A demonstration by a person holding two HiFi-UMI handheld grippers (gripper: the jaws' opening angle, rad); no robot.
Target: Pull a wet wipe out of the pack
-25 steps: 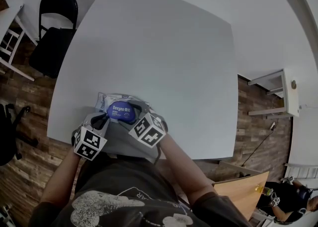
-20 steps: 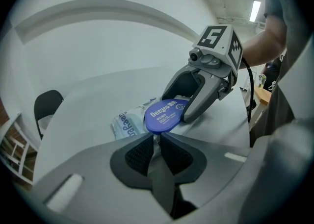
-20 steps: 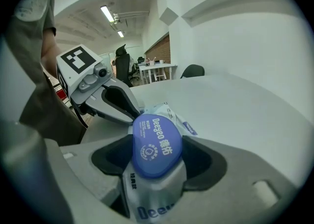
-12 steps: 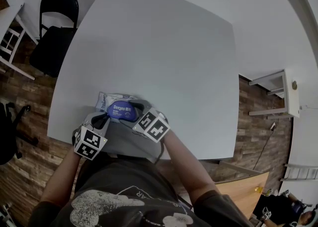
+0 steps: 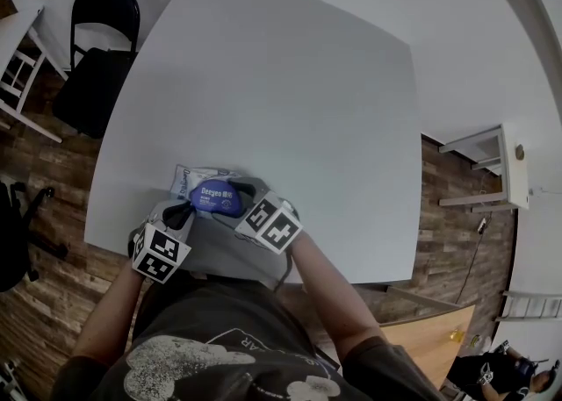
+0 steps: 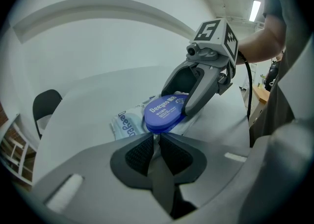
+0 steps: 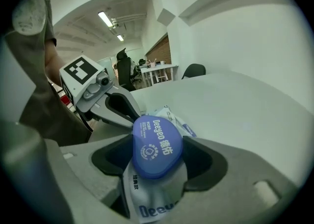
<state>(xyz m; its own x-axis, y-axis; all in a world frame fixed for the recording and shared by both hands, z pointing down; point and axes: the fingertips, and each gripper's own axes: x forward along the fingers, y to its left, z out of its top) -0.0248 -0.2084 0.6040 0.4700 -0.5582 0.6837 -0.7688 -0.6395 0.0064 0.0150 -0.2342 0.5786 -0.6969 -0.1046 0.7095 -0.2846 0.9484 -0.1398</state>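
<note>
Roll was the one fresh thing in my right claw (image 7: 158, 145): against a second earlier, its marker cube (image 5: 279, 225) had turned a little and sat slightly further right in the head view, though the claw itself had kept its place. Its jaws stood wide and, as far as I could judge from its own view, were clenched across the blue lid (image 6: 164, 110), one pad on each side. My left claw (image 6: 156, 140) had not shifted. Its jaws were almost together and appeared to pinch a thin edge of the wet wipe pack (image 6: 123, 122) at the end nearest me.

I saw no gap under the lid and no wipe anywhere, so I judged the task barely begun. The left claw was anchoring the pack and the right was twisting for purchase on the lid, which had to come up before anything could be drawn out.

Compared with the earlier frame, less of the pack's white film showed beyond the lid in the head view. Whether the lid had started to lift I could not tell. The pack lay on the desk (image 5: 281, 83), close to its near edge, between both claws.
</note>
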